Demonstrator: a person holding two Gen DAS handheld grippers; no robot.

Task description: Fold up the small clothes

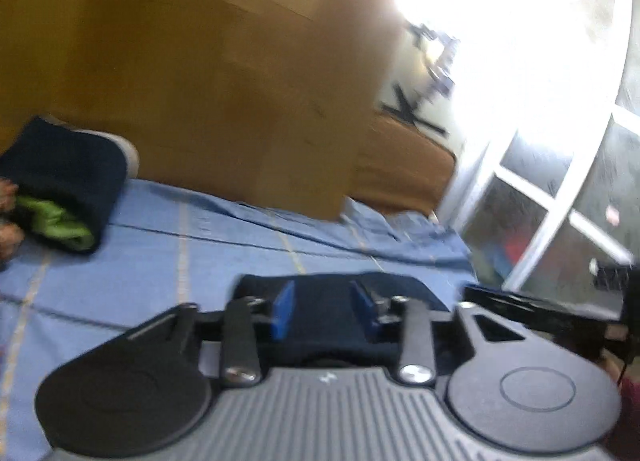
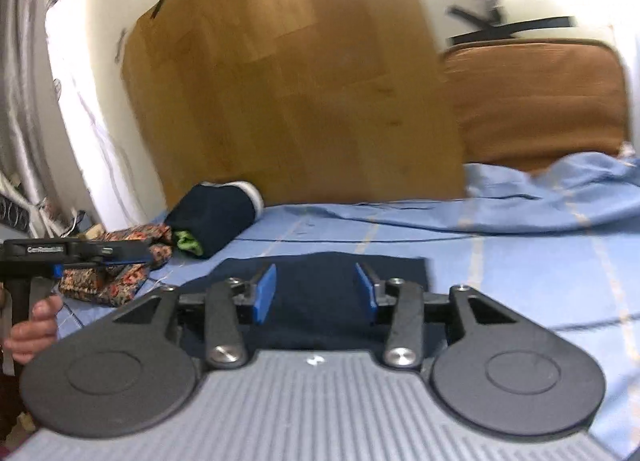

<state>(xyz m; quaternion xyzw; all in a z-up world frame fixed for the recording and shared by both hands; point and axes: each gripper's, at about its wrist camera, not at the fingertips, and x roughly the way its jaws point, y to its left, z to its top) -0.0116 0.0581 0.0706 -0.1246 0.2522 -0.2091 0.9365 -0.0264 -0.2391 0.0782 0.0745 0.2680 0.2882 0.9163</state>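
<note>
A bed covered by a light blue sheet (image 2: 500, 245) with thin pale and dark stripes is seen in both wrist views. A dark navy cloth (image 2: 320, 293) is laid flat on the sheet near the bed's near edge, directly under both hand-held grippers; it appears folded to a rectangle with a straight far edge.

The right hand-held gripper (image 2: 316, 293) is held low over the cloth. Its blue pads (image 2: 266, 293) stand apart, with navy fabric visible in the gap but not pinched; it is recorded as open. The left hand-held gripper (image 1: 324, 311) is likewise poised over the same cloth (image 1: 332, 301), pads (image 1: 283, 311) separated, nothing clamped between them. In the right wrist view it (image 2: 102, 251) is seen side-on at the left margin, with a hand (image 2: 34, 325) on its handle.

Towards the bed's far left corner a navy bundle (image 2: 212, 217) with green fabric (image 2: 186, 241) showing at its open end is noted, well apart from the flat cloth. Beside it, at the left edge, a patterned floral cloth (image 2: 116, 277) is heaped.

A wooden board (image 2: 288, 81) is propped against the wall at the far edge, with a brown cushion (image 2: 536, 101) to its right. Both views are motion-blurred.
</note>
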